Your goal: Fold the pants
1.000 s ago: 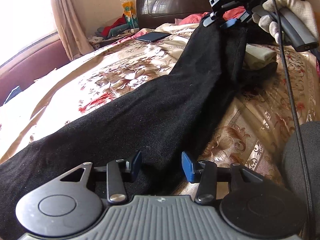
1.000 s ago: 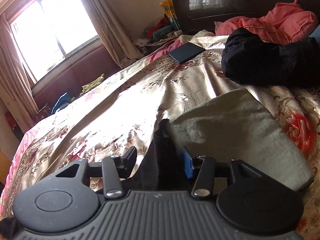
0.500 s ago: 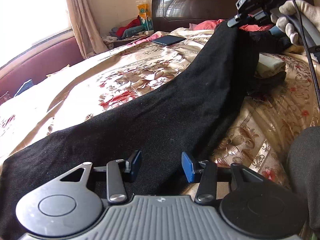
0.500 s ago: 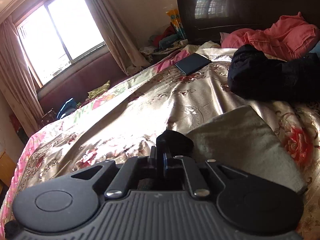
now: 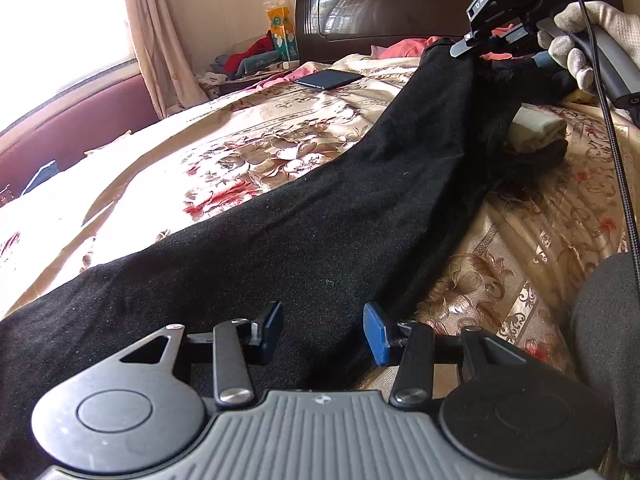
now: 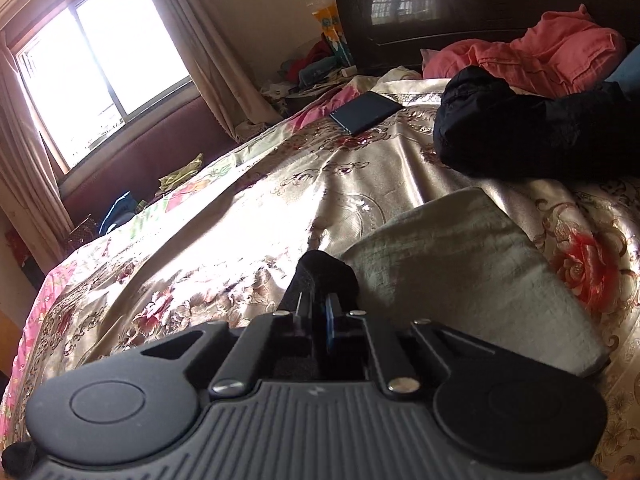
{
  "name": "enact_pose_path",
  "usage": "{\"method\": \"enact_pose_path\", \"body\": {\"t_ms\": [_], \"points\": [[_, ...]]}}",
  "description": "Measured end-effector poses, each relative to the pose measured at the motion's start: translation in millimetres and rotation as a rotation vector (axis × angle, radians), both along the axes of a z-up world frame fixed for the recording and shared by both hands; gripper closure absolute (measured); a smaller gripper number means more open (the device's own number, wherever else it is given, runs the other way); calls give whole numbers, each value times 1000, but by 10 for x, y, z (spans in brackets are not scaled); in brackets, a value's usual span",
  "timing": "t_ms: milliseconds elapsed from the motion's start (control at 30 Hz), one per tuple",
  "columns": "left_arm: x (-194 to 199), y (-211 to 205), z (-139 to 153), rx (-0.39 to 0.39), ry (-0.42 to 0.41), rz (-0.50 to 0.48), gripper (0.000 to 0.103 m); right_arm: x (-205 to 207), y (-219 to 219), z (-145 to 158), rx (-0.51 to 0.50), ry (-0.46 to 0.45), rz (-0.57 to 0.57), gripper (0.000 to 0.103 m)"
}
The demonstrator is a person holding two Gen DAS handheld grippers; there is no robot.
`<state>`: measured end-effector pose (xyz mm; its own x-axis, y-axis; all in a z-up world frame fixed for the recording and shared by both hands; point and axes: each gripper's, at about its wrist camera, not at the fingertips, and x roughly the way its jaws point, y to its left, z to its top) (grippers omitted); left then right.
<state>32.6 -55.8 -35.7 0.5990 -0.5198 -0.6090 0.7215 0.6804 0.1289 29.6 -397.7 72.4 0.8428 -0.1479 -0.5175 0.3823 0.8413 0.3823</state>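
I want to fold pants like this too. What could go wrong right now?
The right gripper pinches only a small tip of the black pants, so the cloth might slip out. The left gripper is open over the pants, not holding them, so that end could drag. The lifted leg hangs close to the folded clothes and might knock them.

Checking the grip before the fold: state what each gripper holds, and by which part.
The right gripper is shut on the black pants, pinching one end and lifting it. The left gripper is open over the cloth, holding nothing.
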Motion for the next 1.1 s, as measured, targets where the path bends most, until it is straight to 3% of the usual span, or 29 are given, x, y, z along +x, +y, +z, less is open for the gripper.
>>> {"method": "enact_pose_path", "body": {"t_ms": [33,133,233,333,400,467,533,633,733,900,1000,1033,1100], "points": [[-5,2,1,-2,1,-3,45,10,29,45,-7,-9,16,97],[-4,-5,-1,5,1,-3,45,20,48,193,113,-69,80,97],[-5,29,44,-14,-1,11,45,-182,81,404,244,-208,120,97],[18,86,90,-50,10,25,44,-464,95,480,234,-306,98,97],[41,87,68,-48,17,26,44,-508,42,352,231,-262,69,97],[49,65,29,-20,11,21,44,-479,-51,33,272,-134,27,97],[40,38,-32,14,17,17,44,-442,-139,-289,232,-31,-40,97],[14,0,-90,50,19,11,44,-464,-331,-533,263,-4,-112,97],[14,-25,-82,53,19,-1,44,-451,-390,-523,255,0,-119,97],[26,-90,-73,58,40,-30,44,-348,-391,-378,157,22,-115,97],[-37,-115,-91,98,15,-76,44,-280,-320,-351,68,103,-95,95],[-55,-113,-95,111,1,-83,44,-324,-272,-316,34,92,-113,90],[-83,-97,-98,122,-16,-87,44,-457,-187,-233,-39,65,-159,90]]}}
